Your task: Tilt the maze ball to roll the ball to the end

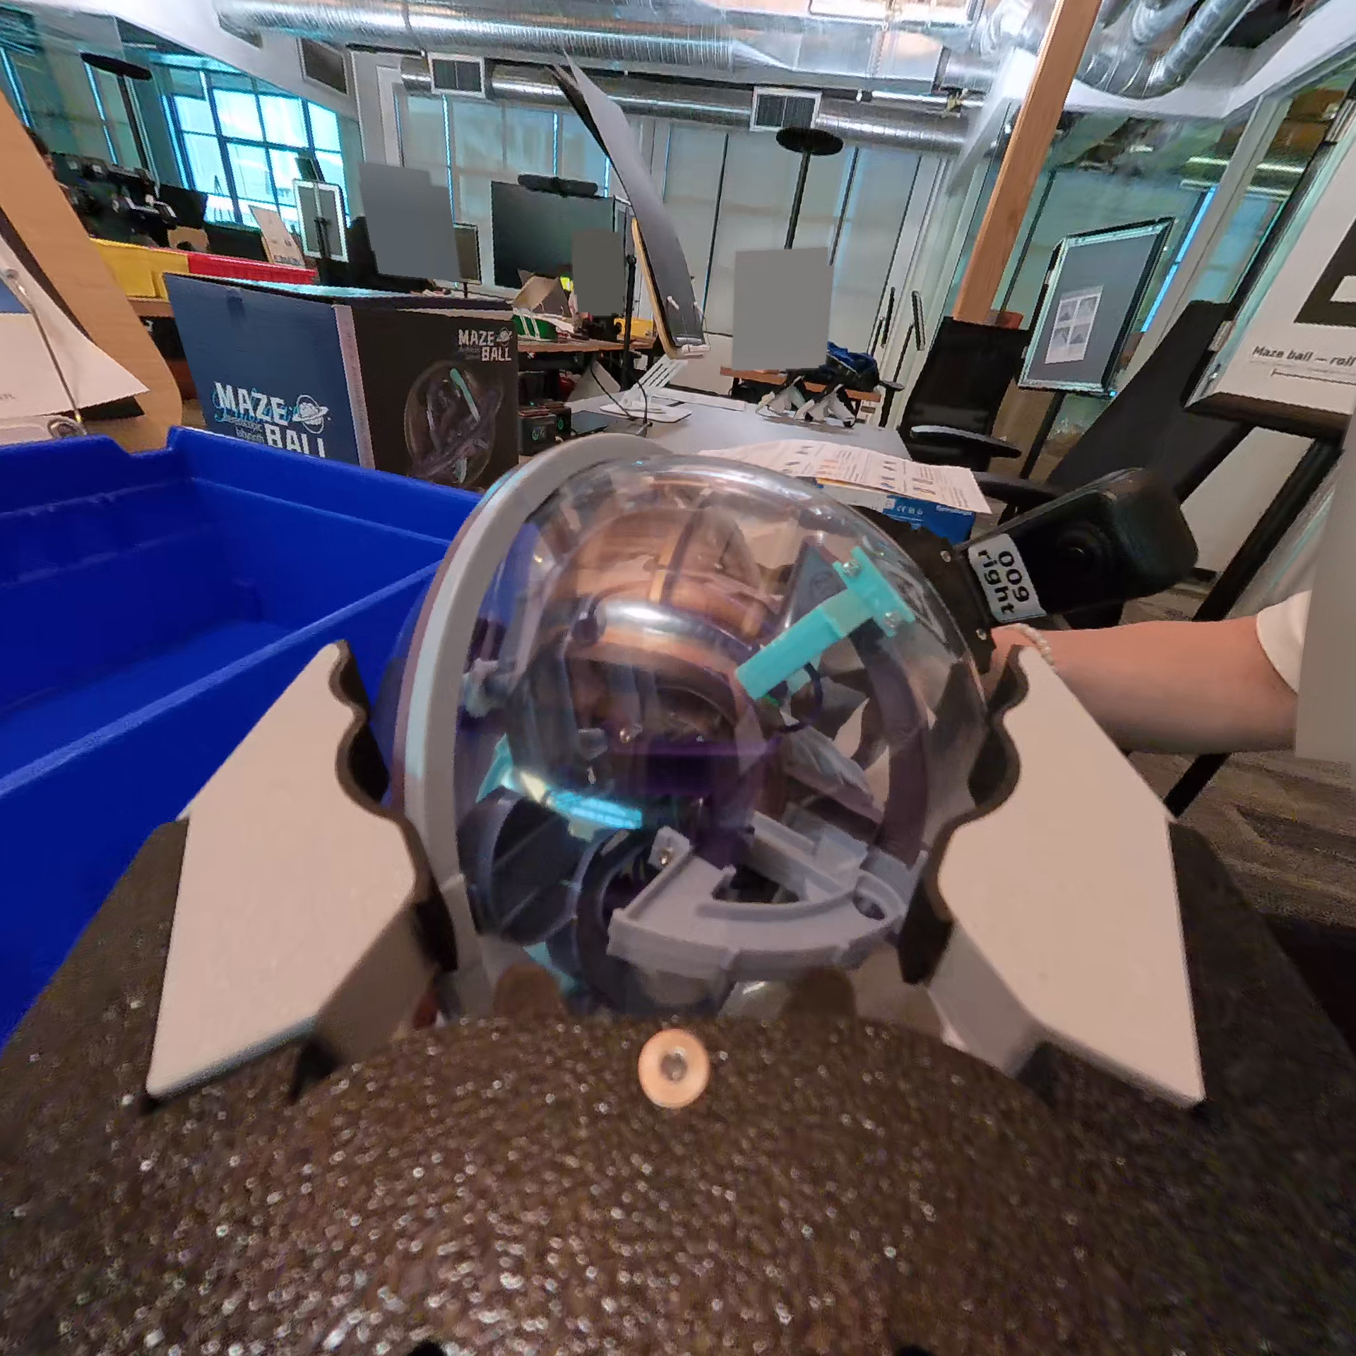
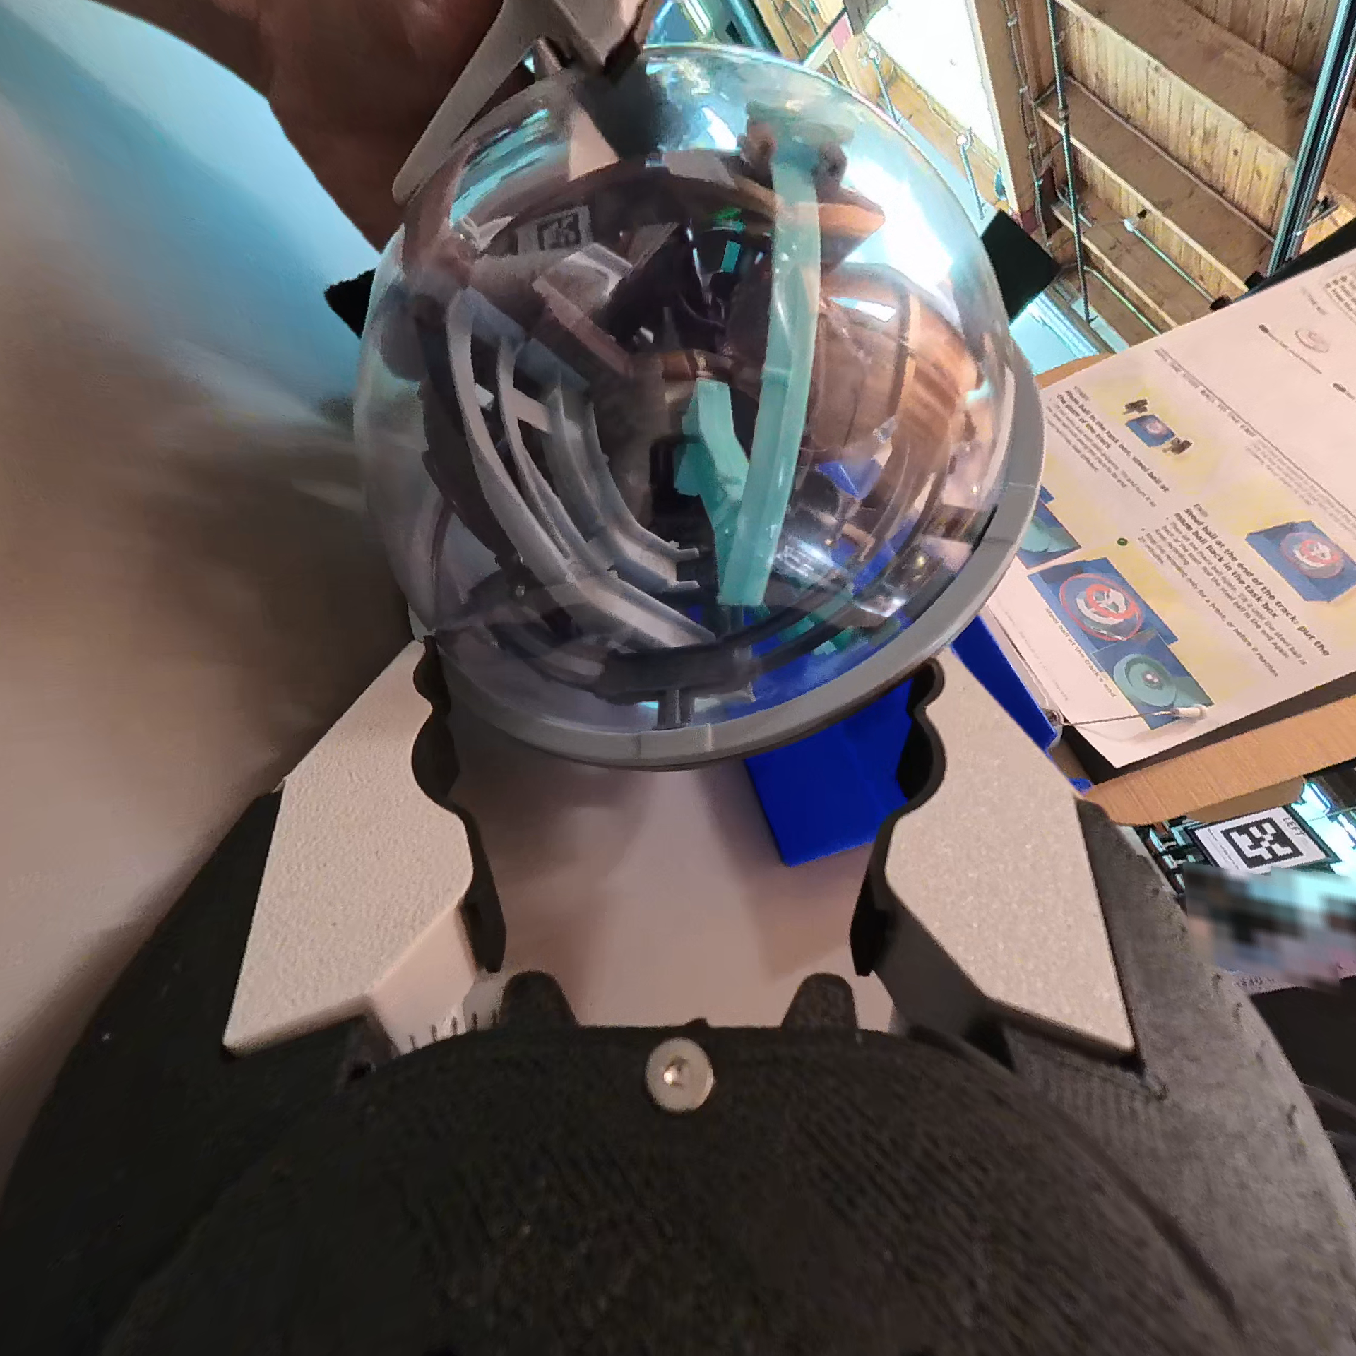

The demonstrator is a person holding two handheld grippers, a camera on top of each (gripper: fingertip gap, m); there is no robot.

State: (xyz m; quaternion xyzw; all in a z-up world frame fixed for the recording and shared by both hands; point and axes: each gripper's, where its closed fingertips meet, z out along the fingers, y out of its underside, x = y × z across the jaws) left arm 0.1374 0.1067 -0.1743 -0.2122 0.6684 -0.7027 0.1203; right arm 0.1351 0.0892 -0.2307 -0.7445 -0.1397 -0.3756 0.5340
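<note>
In the left wrist view, we saw a glossy blue plastic bin (image 1: 183,624) at far left, its walls smooth and its floor stepped. Behind it stood a dark printed cardboard box (image 1: 352,381). The left claw (image 1: 679,734) spread its flat, pale grey fingers (image 1: 293,844), edged with wavy black pads, around the maze ball (image 1: 682,719), and both pads touched the shell, so it was clenched on the ball. The ball was a clear, shiny sphere held off the counter, just right of the bin. A matte grey ring (image 1: 433,660) ran around it, standing nearly on edge at the ball's left side, so the axis through the ring lay roughly level, left to right. Inside we saw curved grey tracks, a copper-brown banded core and a teal T-shaped piece (image 1: 829,624). We could not find the small ball within. At right the black right claw (image 1: 976,587) met the far side of the sphere, beside a bare forearm (image 1: 1145,682).

In the right wrist view, a pale blurred garment (image 2: 147,514) filled the left. The right claw (image 2: 675,682) held its wavy pads against the ring (image 2: 660,741), here low and tilted up to the right, so it gripped the maze ball (image 2: 660,381). A long teal arc (image 2: 778,411) ran nearly upright inside. The left claw's grey fingers (image 2: 469,110) touched the top. A printed sheet (image 2: 1189,528) on cardboard lay at right.
</note>
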